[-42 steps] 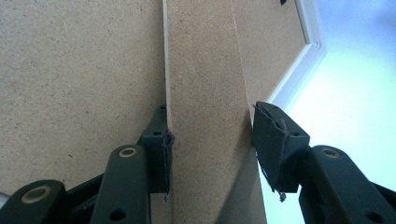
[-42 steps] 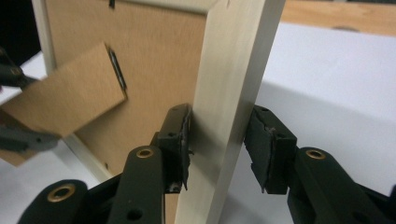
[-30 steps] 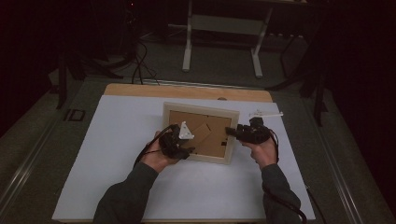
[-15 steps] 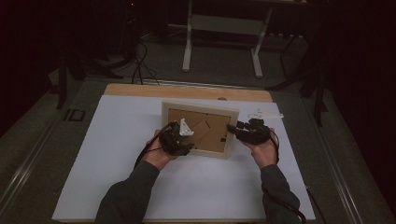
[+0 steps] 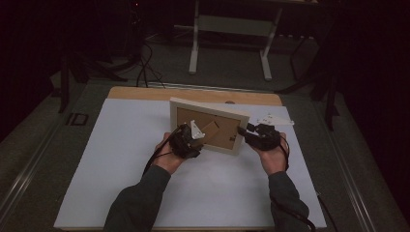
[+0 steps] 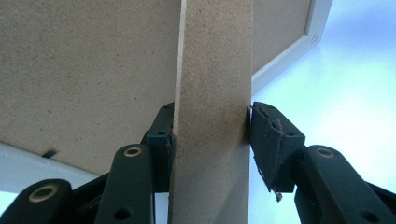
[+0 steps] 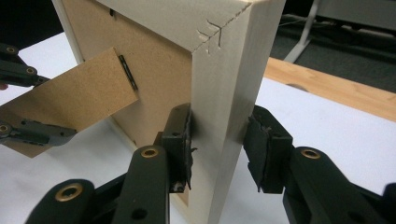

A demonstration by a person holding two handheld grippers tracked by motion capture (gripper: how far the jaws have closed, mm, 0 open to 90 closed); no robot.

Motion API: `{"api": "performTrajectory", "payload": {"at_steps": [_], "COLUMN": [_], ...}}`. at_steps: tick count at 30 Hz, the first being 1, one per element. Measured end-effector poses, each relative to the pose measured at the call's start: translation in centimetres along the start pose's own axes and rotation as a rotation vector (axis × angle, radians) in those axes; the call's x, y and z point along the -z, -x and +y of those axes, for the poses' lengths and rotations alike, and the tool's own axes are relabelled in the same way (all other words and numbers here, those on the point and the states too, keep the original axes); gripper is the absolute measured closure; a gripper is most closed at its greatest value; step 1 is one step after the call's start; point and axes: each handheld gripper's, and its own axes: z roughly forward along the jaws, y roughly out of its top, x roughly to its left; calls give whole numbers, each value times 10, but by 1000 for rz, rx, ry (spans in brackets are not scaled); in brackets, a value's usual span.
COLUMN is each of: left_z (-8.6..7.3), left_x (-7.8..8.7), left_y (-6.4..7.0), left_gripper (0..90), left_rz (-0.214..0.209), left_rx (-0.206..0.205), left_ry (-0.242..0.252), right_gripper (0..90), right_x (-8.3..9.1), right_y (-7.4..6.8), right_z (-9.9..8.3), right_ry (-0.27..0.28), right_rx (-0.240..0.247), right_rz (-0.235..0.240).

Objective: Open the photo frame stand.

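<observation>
High view: the picture frame is held tilted up off the white table cover, its brown backing board facing the person, roughly midway between the cover's left and right edges and nearer its far edge than its near one. On its left, the left gripper reaches onto the back of the frame. In the left gripper view its jaws are pressed onto the two edges of the fibreboard easel stand, which swings out from the backing board. To the right, the right gripper pinches the frame's right-hand rail; in the right gripper view its pads sit on either face of the cream moulding, one on the backing side, one on the outer side, just below a mitred corner.

The step in hand looks like opening the stand so that the frame can be set upright. Next, I judge, the left gripper must swing the stand further out on its hinge while the right keeps the frame steady, then both lower it onto the cover.

No container is on the table. A small white object lies near the cover's far right corner; what it is I cannot tell.
</observation>
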Motion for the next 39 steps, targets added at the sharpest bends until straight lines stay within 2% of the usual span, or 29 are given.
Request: {"api": "performTrajectory", "payload": {"at_steps": [1, 3, 11, 21, 26, 29, 34, 37, 39], "left_z": [0, 1, 4, 1, -7, -10, -17, -17, -17], "left_x": [-2, -3, -9, -10, -6, -5, 1, 6, 7], "left_y": [0, 0, -3, -2, 2, 5, 11, 10, 8], "left_gripper": [554, 553, 554, 554, 555, 556, 559, 568, 612], "left_rz": [3, 15, 20, 24, 22, 26, -13, -65, -72], "left_rx": [10, 3, 8, -12, -12, -30, -63, -38, -28], "left_ry": [6, 4, 1, -5, 13, 18, 51, 85, 86], "right_gripper": [628, 629, 632, 635, 630, 626, 622, 618, 616], "right_x": [0, 1, 4, 8, 11, 13, 15, 16, 16], "right_y": [0, -1, -4, -10, -15, -18, -23, -25, -26], "right_z": [0, -1, -1, -8, -9, -11, -13, -14, -15], "right_ry": [4, 12, 17, 16, 9, 12, 17, 16, 19], "right_rx": [2, 4, 23, 31, 42, 50, 63, 68, 69], "right_rz": [-3, -10, -32, -15, 5, 14, 20, 31, 36]}}
